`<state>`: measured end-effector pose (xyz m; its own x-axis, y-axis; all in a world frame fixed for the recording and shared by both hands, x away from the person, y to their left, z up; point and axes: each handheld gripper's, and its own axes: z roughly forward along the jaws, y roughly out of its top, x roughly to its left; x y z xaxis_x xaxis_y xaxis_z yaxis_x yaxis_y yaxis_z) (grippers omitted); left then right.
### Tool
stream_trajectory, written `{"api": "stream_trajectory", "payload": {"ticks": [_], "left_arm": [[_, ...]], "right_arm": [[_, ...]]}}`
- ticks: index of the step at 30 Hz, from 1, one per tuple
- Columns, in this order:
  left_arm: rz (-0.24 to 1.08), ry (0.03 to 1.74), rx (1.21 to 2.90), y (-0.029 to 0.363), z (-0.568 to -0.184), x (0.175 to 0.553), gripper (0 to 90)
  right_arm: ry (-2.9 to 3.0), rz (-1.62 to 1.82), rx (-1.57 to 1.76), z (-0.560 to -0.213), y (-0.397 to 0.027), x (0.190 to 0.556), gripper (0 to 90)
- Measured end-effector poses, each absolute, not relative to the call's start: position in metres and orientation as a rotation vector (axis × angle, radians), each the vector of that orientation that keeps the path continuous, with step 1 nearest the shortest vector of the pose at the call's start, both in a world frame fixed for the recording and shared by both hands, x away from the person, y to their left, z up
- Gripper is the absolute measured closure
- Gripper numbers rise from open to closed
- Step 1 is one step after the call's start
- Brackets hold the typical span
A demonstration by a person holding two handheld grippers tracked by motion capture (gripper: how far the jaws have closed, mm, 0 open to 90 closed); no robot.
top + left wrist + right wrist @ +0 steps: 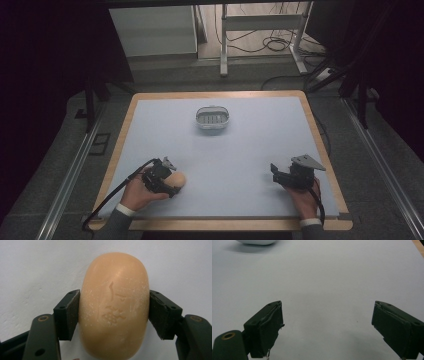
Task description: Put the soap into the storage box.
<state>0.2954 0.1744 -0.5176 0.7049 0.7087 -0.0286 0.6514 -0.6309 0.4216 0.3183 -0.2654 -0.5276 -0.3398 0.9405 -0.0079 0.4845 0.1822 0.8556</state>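
At seven o'clock on the table (150, 107), the left gripper (172, 186) clamps a hard, slick soap bar (113, 306) across its waist; the right gripper (327, 325) gapes empty.

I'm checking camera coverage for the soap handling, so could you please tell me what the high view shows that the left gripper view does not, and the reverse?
High view alone: the soap dish at the far middle of the table, the right tool with open jaws, and both hands.

Left gripper view alone: the embossed mark and white scuffs on the soap's face, and both pads pressing its sides.

Shared: the peach soap bar in the left tool, on the pale blue surface.
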Motion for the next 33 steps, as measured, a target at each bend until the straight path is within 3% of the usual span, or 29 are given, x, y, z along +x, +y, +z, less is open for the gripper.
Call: {"api": "stream_trajectory", "payload": {"ticks": [33], "left_arm": [[0.214, 1.04, 2.434, 0.18, -0.496, 0.31, 31.8]], "right_arm": [[1.909, 1.067, 1.336, -0.528, -0.265, 0.318, 10.3]]}}
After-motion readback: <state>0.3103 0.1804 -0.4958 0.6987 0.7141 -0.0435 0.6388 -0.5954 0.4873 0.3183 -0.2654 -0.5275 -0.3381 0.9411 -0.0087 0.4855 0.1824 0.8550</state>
